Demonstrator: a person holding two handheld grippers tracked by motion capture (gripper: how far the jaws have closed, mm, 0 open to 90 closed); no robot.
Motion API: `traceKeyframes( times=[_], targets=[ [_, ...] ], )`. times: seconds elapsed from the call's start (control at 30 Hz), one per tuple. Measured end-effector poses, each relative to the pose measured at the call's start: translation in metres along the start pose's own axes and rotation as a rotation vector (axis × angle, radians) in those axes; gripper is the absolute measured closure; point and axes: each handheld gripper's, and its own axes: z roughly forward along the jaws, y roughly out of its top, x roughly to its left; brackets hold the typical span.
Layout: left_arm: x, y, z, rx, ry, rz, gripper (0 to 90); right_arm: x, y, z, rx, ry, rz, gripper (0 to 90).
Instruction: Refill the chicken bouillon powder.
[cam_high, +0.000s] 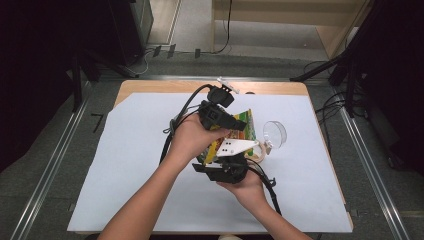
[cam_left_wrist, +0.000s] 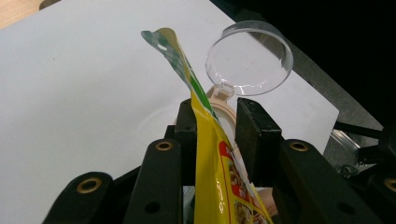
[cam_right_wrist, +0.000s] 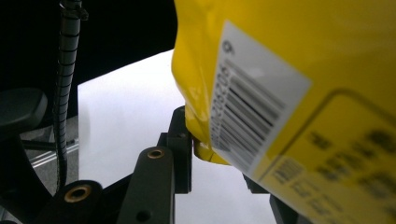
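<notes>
I'm looking down on a wooden table (cam_high: 150, 86) almost wholly covered by a white sheet (cam_high: 125, 165), with grey floor around it, metal rails running down both sides, dark stands at the back corners and cables trailing on the floor behind.

I count one yellow packet (cam_high: 243, 128), one clear round tub (cam_high: 274, 134), and my two grippers.

The packet is lifted off the sheet near the middle of the table, held between both grippers. In the left gripper view it stands edge-on, with a green and white top strip and a small hang hole, rising between the two black jaws. The left gripper (cam_high: 220, 116) pinches the packet (cam_left_wrist: 212, 154): one pad lies against the film, the other sits just beside it, so I can't swear both press equally. The right gripper (cam_high: 227, 167) comes in from below; in its own view the packet (cam_right_wrist: 289, 84) looms large with a barcode label, and its lower corner sits in the jaws, one of which is hidden behind the film, so I take it as gripped there too.

The tub lies just right of the packet. From the left gripper's camera its clear round part (cam_left_wrist: 249, 58) looks hollow with nothing in it, hinged to a pale rim (cam_left_wrist: 223, 108) behind the packet
</notes>
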Motion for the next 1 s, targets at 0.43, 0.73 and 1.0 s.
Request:
traceKeyframes(
  times=[0.43, 0.73, 1.0],
  targets=[
    [-0.0024, 0.0039, -0.0012, 0.009, -0.001, 0.012, 71.7, 0.0005, 0.0008, -0.0009, -0.013, 0.014, 0.006, 70.1],
    [-0.0035, 0.0043, -0.0010, 0.011, 0.000, 0.013, 72.0, 0.0007, 0.0005, -0.0007, -0.013, 0.014, 0.008, 70.7],
    [-0.0009, 0.0021, -0.0007, 0.006, 0.000, 0.011, 71.8, -0.0008, 0.0008, -0.0005, 0.000, 0.008, -0.005, 71.2]
  ],
)
